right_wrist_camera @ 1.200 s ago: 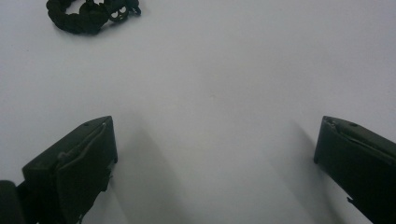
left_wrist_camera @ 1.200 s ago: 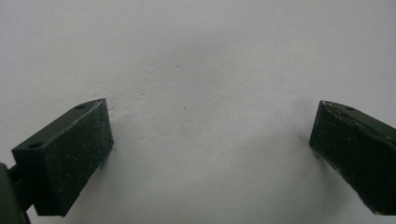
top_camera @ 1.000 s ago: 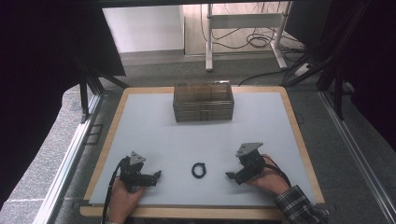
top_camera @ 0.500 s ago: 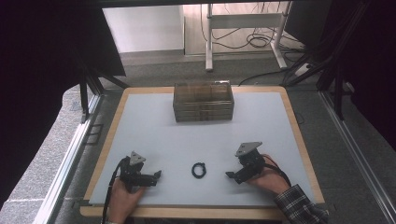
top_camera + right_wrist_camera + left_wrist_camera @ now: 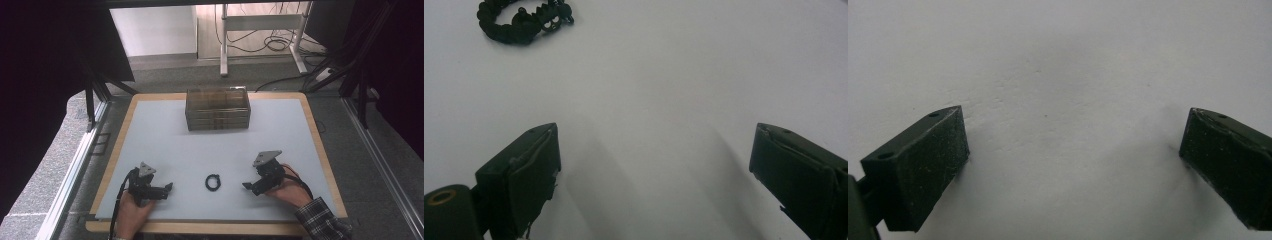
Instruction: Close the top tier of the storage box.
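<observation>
A small black braided bracelet [image 5: 213, 182] lies flat on the white table top [image 5: 170, 140] near the front, between the two grippers. My left gripper [image 5: 169, 187] rests on the table to its left, open, with bare table between its jaws [image 5: 1073, 155]. To the bracelet's right my right gripper [image 5: 247, 186] points toward it and stands open. Its jaws have just been closing a little, with nothing between them [image 5: 654, 165]. In the right gripper view the bracelet [image 5: 519, 20] lies ahead at the upper left, apart from the jaws.
A clear plastic box with compartments [image 5: 217, 109] stands at the back middle of the table. A wooden rim [image 5: 322, 150] frames the white surface. Metal rails run along both sides, and desk legs and cables stand on the floor beyond.
</observation>
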`<state>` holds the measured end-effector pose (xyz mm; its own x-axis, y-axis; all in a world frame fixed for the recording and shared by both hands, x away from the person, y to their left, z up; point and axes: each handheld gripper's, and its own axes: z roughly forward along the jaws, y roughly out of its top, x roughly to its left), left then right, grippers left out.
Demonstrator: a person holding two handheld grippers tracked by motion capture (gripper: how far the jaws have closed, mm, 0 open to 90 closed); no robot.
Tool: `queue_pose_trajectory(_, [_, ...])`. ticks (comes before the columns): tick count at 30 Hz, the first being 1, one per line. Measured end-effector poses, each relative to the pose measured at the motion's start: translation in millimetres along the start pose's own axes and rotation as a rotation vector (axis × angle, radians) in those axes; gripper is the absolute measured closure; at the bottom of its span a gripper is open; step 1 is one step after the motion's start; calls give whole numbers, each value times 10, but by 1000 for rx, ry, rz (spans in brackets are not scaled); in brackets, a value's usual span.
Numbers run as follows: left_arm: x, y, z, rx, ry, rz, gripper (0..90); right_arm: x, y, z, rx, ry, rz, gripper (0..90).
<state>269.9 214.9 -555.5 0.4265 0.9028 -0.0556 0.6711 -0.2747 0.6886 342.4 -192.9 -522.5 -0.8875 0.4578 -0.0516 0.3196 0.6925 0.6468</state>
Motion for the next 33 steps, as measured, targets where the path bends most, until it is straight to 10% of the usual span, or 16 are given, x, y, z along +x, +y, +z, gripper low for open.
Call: queue_pose_trajectory(33, [0, 0, 0, 0, 0, 0, 0, 37, 146, -4, 70, -28, -27, 206])
